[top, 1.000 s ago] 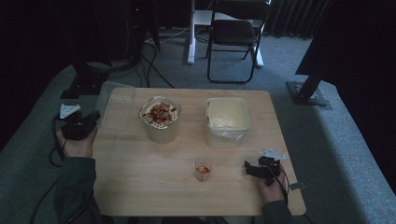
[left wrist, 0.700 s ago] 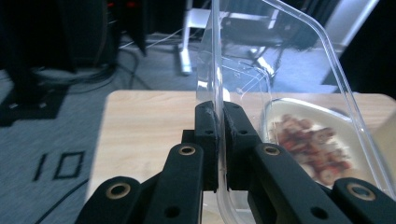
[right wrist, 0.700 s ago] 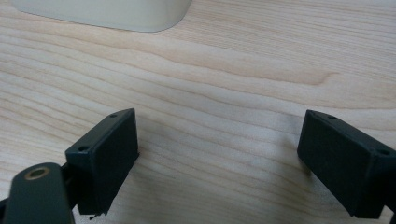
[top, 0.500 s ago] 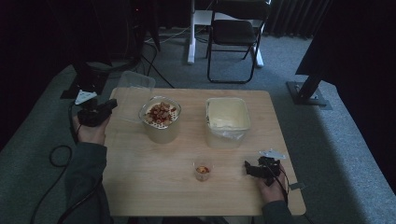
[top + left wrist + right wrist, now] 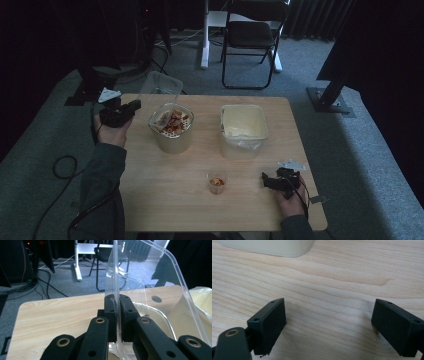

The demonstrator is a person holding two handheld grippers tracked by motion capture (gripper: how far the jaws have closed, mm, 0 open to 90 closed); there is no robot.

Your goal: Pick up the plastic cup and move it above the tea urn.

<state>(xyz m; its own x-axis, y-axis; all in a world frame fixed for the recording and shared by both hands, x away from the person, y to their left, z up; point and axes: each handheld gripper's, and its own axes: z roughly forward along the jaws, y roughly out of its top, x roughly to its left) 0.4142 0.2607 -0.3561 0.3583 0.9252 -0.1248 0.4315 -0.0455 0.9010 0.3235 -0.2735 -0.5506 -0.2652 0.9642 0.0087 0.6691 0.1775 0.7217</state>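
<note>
Jaws of the left gripper (image 5: 117,315) pinch the clear lid (image 5: 150,277) (held upright); right gripper (image 5: 329,327) jaws gape wide

The table (image 5: 165,200) carries two tubs, one with food (image 5: 171,127) near its far left corner and one pale (image 5: 243,127) toward its far right, plus one small cup (image 5: 216,183) near its near edge. One clear lid (image 5: 150,277) is up above the far left corner. Two grippers show, left (image 5: 134,106) and right (image 5: 265,181), and one chair (image 5: 250,37) stands beyond the far edge.
</note>
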